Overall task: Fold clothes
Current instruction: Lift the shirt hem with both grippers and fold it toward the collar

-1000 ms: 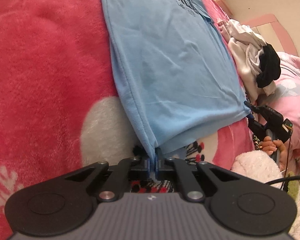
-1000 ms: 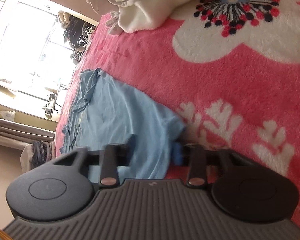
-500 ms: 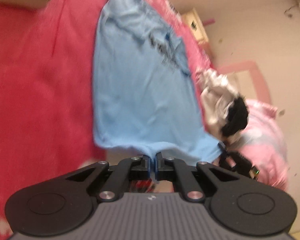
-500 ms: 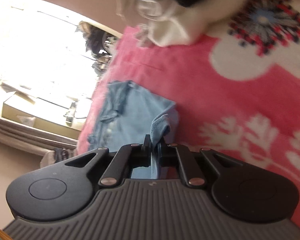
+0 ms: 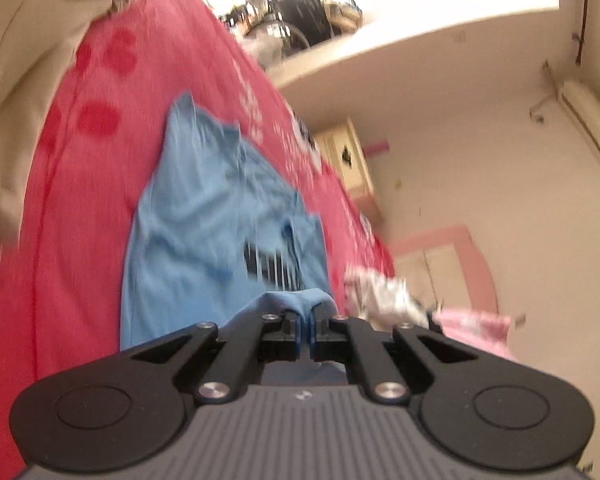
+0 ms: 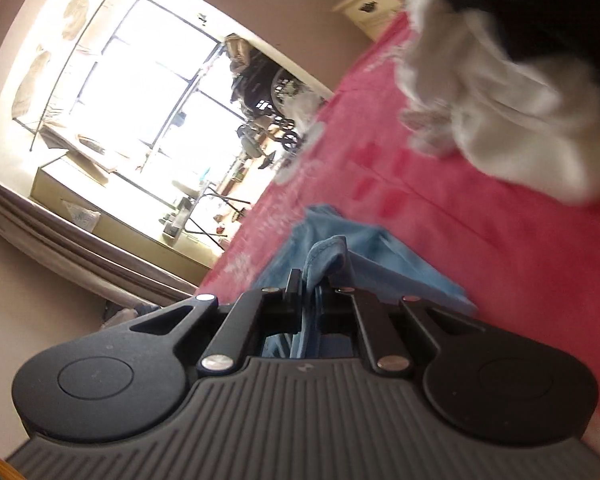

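Observation:
A light blue T-shirt [image 5: 204, 220] with dark lettering lies lengthwise on a pink fleece blanket [image 5: 80, 200]. My left gripper [image 5: 306, 320] is shut on a bunched corner of the shirt's near hem, lifted off the blanket. In the right wrist view the same blue T-shirt [image 6: 364, 248] trails away from my right gripper [image 6: 312, 280], which is shut on a fold of its cloth, raised above the blanket [image 6: 480, 220]. Both views are blurred by motion.
A heap of white and black clothes [image 6: 500, 92] lies on the blanket to the right of the shirt, seen also as the clothes heap [image 5: 384, 292]. A cream bedside cabinet [image 5: 352, 160], a beige wall and a bright window [image 6: 148, 80] stand beyond the bed.
Both grippers have risen and swung forward along the shirt, carrying its hem corners toward the collar end. The right gripper, open around the hem a second ago, closed on it.

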`<action>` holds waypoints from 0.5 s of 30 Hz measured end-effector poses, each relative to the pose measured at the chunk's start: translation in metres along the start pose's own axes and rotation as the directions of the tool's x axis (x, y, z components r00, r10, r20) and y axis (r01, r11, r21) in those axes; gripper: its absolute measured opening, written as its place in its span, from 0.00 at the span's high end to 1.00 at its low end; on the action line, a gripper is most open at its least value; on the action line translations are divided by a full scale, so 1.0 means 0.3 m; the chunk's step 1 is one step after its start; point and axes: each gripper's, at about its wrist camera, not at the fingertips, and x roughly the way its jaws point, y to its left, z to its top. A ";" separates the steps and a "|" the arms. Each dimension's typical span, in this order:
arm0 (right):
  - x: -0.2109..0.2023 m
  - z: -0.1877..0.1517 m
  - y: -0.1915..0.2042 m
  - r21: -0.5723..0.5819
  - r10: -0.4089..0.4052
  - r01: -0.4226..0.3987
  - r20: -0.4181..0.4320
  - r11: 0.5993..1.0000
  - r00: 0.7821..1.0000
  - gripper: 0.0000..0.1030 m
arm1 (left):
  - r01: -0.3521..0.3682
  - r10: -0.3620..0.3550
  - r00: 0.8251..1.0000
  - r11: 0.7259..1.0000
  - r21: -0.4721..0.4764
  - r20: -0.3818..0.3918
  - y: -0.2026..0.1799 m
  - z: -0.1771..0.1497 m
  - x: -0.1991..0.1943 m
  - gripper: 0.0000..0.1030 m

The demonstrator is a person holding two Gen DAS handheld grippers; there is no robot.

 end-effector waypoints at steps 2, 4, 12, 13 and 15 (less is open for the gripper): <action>0.084 0.049 0.038 -0.017 0.000 0.000 0.000 1.000 1.000 0.96 | -0.001 0.002 0.999 1.000 -0.009 0.039 0.015 0.061 0.025 0.96; 0.176 0.097 0.068 -0.029 -0.004 0.004 -0.002 1.000 1.000 0.96 | -0.011 0.011 0.998 1.000 -0.009 0.066 0.026 0.119 0.053 0.96; 0.607 0.209 0.083 -0.028 -0.038 0.037 -0.017 0.999 0.999 0.97 | -0.097 0.101 0.988 0.995 -0.036 0.120 0.105 0.339 0.229 0.96; 0.661 0.213 0.074 -0.024 -0.045 0.045 -0.022 0.999 0.999 0.97 | -0.113 0.117 0.986 0.993 -0.045 0.120 0.120 0.357 0.255 0.96; 0.750 0.208 0.050 -0.016 -0.068 0.068 -0.028 0.998 0.997 0.97 | -0.141 0.147 0.982 0.988 -0.056 0.120 0.149 0.385 0.304 0.96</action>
